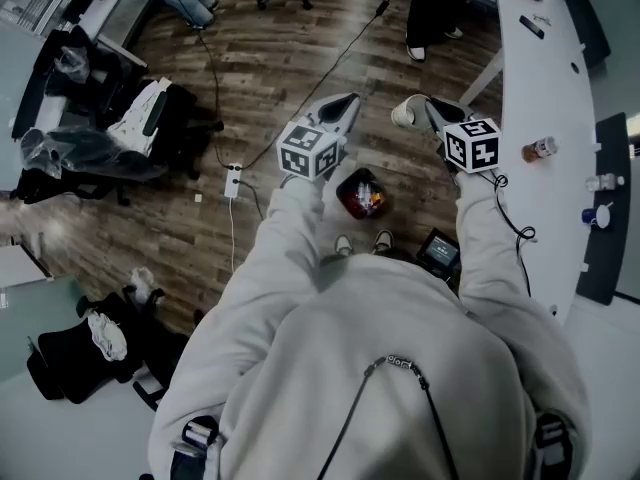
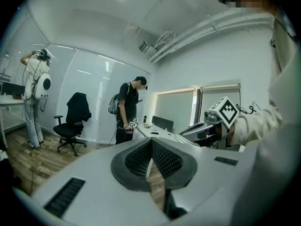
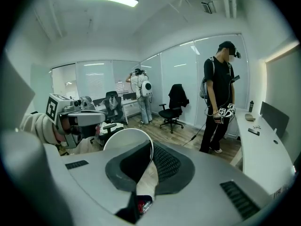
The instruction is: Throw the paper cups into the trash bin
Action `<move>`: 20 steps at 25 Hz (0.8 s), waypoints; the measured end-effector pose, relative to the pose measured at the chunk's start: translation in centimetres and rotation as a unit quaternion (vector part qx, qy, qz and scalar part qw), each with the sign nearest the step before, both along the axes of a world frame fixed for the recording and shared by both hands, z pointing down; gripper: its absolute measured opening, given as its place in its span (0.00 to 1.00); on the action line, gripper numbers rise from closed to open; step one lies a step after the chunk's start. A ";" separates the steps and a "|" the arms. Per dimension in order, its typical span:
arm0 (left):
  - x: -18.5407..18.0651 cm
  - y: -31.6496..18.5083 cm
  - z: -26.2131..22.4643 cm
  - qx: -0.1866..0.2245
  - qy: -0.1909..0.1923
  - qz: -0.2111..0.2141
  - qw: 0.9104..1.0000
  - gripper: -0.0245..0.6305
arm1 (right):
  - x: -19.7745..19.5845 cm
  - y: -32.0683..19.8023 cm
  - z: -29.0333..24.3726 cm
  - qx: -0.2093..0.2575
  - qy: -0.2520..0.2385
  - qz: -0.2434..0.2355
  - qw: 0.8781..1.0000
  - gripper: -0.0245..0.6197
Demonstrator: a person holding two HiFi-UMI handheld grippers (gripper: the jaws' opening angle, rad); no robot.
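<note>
The right hand-held gripper point(image 3: 149, 160) has its jaws drawn narrow and pinched on the wall of a white paper cup point(image 3: 121, 140). The cup's round face is turned back toward the gripper's own camera, so it looks to be carried tipped over, not upright; I cannot tell whether that face is the mouth or the base. In the head view the same right hand-held gripper point(image 1: 421, 109) holds the paper cup point(image 1: 404, 114) out at its tip, above the wooden floor point(image 1: 260, 78).

The left hand-held gripper point(image 2: 151, 145) has its pads together with nothing between them, and only floor shows through the gap below.

The trash bin point(image 1: 342, 194) stands on the floor between the two arms, just ahead of the person's shoes. From the cup it lies lower, back toward the body and toward the left arm. The right hand carries the cup, so my reading is that it must draw inward and down until the cup hangs over the bin's mouth before letting go.
</note>
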State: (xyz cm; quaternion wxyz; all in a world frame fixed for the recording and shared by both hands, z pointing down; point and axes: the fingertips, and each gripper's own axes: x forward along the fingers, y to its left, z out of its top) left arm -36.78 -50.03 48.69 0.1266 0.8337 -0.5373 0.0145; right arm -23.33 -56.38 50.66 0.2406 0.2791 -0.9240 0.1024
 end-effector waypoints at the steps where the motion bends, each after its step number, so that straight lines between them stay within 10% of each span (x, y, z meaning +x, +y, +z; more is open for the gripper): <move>1: -0.4 0.0 0.6 -0.004 -0.003 -0.003 1.000 0.04 | -0.3 -0.1 0.7 -0.005 0.002 -0.003 1.000 0.10; 20: -7.5 2.8 23.5 -0.109 0.021 -0.091 0.990 0.04 | -9.6 4.4 25.7 -0.132 0.049 -0.089 0.986 0.10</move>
